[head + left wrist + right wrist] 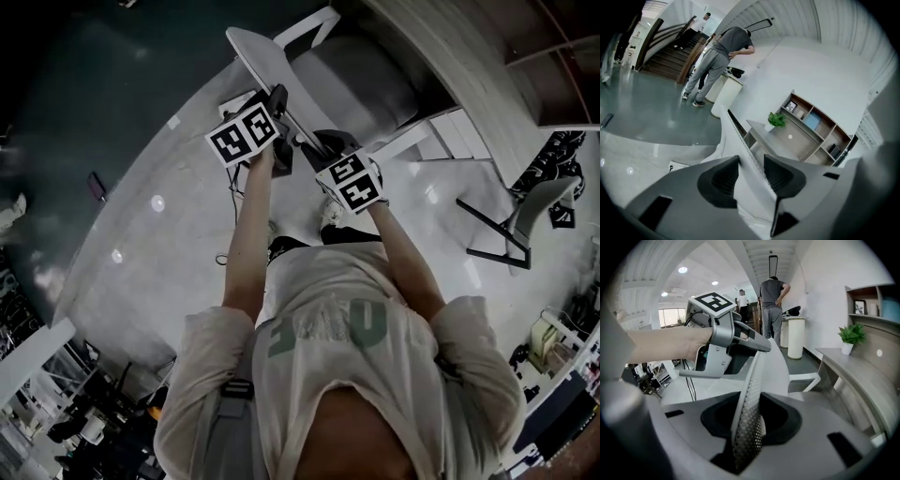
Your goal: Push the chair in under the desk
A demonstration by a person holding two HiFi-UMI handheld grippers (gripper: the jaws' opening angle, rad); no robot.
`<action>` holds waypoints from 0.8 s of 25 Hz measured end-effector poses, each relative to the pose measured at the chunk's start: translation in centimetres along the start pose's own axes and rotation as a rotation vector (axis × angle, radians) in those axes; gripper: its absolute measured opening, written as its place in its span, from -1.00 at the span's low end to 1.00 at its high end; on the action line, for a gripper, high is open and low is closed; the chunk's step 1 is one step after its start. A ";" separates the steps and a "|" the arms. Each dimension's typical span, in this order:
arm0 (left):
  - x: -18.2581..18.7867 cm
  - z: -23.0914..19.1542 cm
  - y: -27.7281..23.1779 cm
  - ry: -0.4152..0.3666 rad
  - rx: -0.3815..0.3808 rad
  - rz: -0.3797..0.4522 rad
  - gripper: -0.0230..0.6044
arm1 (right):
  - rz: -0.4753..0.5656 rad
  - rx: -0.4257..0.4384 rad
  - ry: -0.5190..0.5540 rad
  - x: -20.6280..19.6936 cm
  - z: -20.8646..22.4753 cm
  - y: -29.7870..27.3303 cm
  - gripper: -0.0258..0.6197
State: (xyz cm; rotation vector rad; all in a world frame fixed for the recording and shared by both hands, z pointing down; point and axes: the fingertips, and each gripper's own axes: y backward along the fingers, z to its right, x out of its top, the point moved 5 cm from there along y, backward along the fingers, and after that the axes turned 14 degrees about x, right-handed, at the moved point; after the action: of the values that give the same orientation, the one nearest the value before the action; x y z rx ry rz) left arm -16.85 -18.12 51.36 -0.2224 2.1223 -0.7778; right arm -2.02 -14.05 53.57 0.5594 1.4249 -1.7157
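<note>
Fingers (723, 180) of the left gripper (751, 161) stand fairly wide on either side of the top edge of the chair (740, 140). Both pads appear to bear on the white back that runs between them. In the head view this gripper sits toward the left end of the back's rim.

Beside it, toward the right end of the same rim, the right gripper (749, 401) is set narrower. Its fingers (777, 420) pinch the perforated edge of the back, which fills the gap between the pads (the left gripper shows just beyond it in this view).

The chair faces the desk (855, 371) with its seat close in front of the desk's edge. It looks only partly tucked in, so most of the push seems yet to come. Its right armrest (806, 378) points toward the desk front.

The risk lies in the hold, which is high up on a thin, curved rim. A hard shove there could tip or recline the back rather than move the chair, or let the pads slide off the rim. If one gripper pushes more than the other, the chair may turn and the armrest may catch the desk. The base is hidden, so how freely it travels cannot be judged.
</note>
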 end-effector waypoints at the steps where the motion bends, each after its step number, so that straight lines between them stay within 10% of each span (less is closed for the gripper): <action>1: 0.1 0.6 -0.5 -0.001 -0.003 -0.001 -0.36 | 0.001 0.004 0.000 0.0 0.7 0.3 -0.55; 20: -0.1 5.0 -2.3 0.002 -0.019 0.109 -0.47 | -0.021 0.056 0.017 -0.6 5.6 3.2 -0.54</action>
State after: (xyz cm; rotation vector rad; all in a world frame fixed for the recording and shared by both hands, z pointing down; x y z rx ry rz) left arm -13.22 -22.15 50.59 -0.1152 2.1252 -0.6941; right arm 1.77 -19.29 53.63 0.5929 1.4027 -1.7757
